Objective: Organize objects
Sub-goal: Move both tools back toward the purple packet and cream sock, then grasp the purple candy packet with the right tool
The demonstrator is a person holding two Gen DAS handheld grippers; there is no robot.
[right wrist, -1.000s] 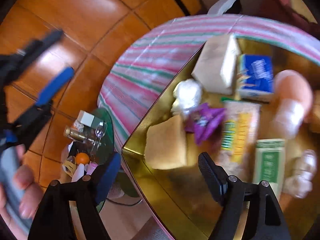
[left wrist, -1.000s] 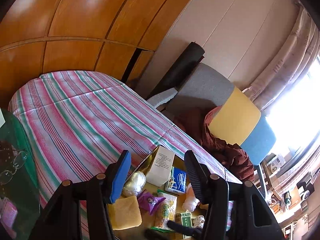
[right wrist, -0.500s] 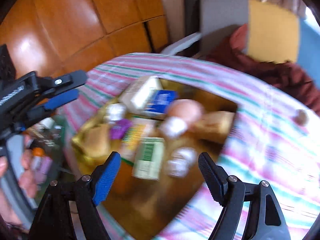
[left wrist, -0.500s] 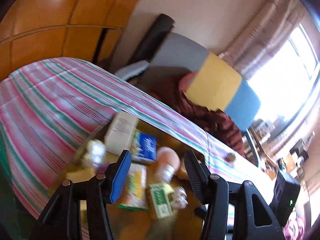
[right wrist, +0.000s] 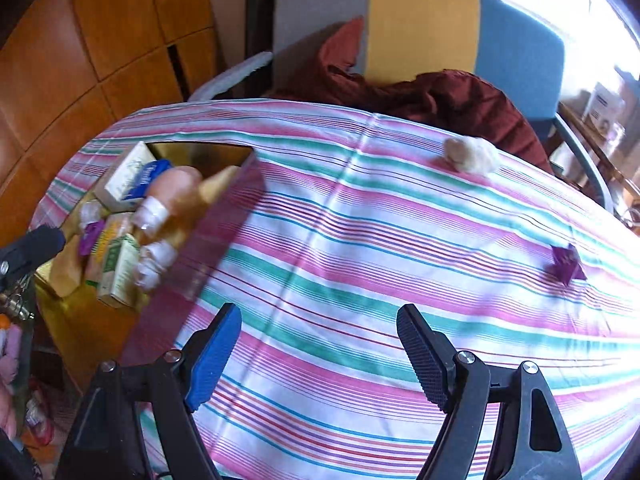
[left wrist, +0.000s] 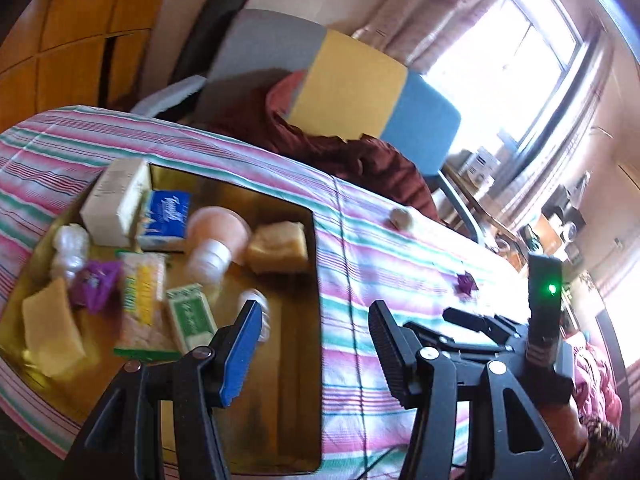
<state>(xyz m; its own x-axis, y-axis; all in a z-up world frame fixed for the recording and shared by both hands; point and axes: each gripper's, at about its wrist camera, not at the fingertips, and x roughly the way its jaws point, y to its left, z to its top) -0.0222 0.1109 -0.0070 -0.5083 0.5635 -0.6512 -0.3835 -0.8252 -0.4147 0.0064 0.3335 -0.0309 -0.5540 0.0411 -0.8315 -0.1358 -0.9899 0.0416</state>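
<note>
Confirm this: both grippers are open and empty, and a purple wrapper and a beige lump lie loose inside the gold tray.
Not quite. The right wrist view shows the purple wrapper and beige lump on the striped cloth, outside the gold tray. Both the left gripper and right gripper are open and empty.

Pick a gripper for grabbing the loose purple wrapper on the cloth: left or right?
Right, probably. The right gripper is open over bare cloth facing the purple wrapper; the left gripper sits by the gold tray.
</note>
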